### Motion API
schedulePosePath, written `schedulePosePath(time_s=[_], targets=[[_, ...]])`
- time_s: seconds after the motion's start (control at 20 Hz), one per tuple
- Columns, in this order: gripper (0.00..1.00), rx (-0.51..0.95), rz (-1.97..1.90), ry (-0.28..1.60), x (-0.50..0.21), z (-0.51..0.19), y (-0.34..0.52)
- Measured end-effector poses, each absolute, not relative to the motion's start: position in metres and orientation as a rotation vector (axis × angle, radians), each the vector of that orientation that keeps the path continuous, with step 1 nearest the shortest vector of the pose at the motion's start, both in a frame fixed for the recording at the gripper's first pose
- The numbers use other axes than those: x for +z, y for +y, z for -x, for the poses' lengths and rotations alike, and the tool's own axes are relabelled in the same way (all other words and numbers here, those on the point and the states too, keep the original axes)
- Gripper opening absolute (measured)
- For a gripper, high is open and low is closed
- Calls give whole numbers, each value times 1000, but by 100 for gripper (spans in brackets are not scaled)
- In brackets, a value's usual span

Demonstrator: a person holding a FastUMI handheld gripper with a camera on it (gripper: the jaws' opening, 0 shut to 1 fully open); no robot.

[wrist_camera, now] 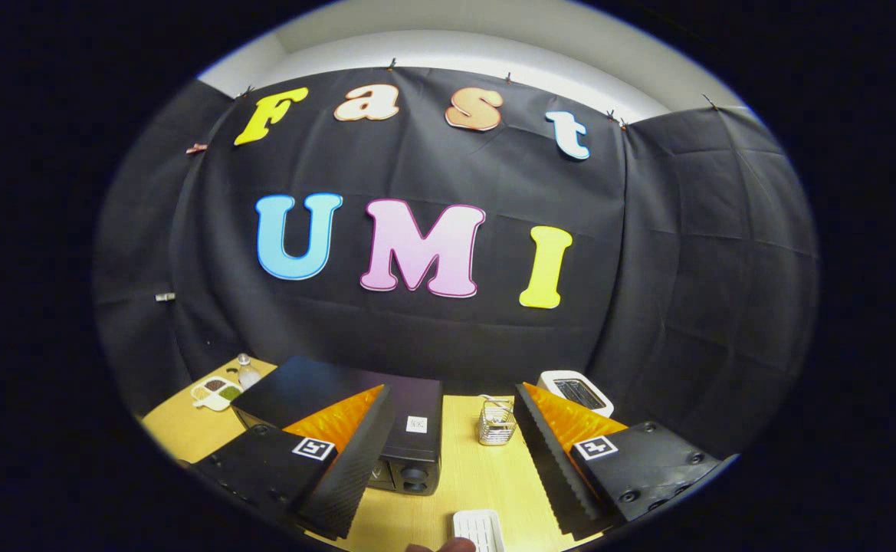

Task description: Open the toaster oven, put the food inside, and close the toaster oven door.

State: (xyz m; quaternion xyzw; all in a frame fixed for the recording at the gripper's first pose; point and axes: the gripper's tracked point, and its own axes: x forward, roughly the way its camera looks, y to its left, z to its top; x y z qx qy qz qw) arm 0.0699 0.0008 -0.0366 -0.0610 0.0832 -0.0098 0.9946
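The gripper camera is riding high above the tabletop (486, 475), facing the booth wall (tilted slightly downward), with the tool (448, 460) open wide below.

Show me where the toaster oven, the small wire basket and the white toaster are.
toaster oven (340, 391): gripper view, its dark top panel.
wire basket (496, 423): gripper view, its mesh side, between the open tongs.
white toaster (578, 391): gripper view, its slotted top.
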Motion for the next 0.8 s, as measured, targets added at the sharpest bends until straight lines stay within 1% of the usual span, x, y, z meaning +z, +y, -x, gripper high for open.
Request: schedulePosePath(time_s=[0.3,0.8], targets=[[97,-37,67,140,-25,-68,-17],[98,-39,-18,136,-27,-64,-19]])
